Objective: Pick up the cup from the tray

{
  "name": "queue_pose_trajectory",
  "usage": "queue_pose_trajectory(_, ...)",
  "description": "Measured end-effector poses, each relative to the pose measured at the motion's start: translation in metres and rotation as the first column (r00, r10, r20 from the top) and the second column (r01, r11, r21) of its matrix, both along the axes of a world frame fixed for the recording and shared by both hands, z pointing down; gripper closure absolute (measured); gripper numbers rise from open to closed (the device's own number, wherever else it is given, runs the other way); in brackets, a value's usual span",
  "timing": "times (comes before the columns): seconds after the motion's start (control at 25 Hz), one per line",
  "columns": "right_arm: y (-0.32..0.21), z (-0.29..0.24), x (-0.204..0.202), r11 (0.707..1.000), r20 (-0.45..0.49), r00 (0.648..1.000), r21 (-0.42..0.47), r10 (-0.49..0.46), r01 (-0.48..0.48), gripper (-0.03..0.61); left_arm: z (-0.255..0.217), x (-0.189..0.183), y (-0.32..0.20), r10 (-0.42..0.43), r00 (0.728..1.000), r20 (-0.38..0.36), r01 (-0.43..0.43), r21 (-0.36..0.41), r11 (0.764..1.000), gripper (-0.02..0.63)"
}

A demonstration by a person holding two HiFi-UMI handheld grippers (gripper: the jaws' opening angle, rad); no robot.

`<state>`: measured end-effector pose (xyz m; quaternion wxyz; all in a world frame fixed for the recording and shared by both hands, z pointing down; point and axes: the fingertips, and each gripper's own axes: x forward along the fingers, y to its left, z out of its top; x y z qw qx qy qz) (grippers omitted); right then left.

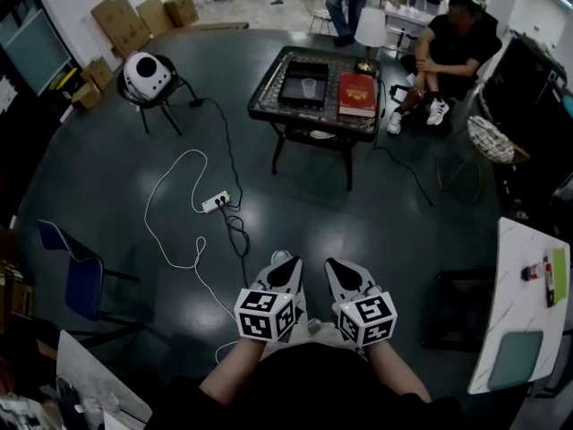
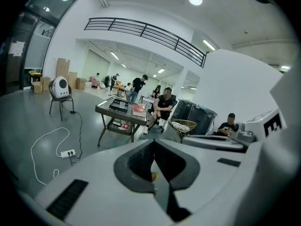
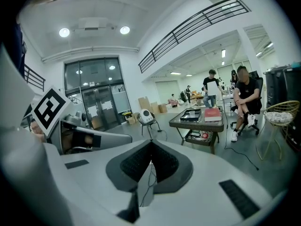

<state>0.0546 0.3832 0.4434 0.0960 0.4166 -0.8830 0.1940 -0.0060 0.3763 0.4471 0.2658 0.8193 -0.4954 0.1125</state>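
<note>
A clear cup point(image 1: 309, 86) stands upright in a black tray point(image 1: 294, 95) on a dark low table point(image 1: 269, 106) far across the floor. Beside the tray lies a red book point(image 1: 356, 94). Both grippers are held close to my body, far short of the table. My left gripper point(image 1: 288, 267) and right gripper point(image 1: 333, 269) sit side by side, each with its jaws closed and nothing between them. The left gripper view shows its shut tips point(image 2: 154, 144) below the distant tray point(image 2: 118, 106). The right gripper view shows shut tips point(image 3: 151, 144), the tray point(image 3: 189, 116) and the cup point(image 3: 192, 112).
A white lamp point(image 1: 370, 28) stands on the table's far corner, and a seated person point(image 1: 452, 52) is just right of it. A power strip point(image 1: 215, 202) with a white cable lies on the floor between me and the table. A white device rests on a chair point(image 1: 146, 77) at left, a wire basket point(image 1: 491, 139) at right.
</note>
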Motion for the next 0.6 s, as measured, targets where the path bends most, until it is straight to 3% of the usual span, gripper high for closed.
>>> queue_pose_trajectory(0.6, -0.085, 0.009, -0.016, 1.0, -0.034, 0.999, -0.014, 0.016, -0.017, 0.568, 0.01, -0.021, -0.092, 0.002, 1.0, -0.019, -0.002, -0.015, 1.0, 0.603)
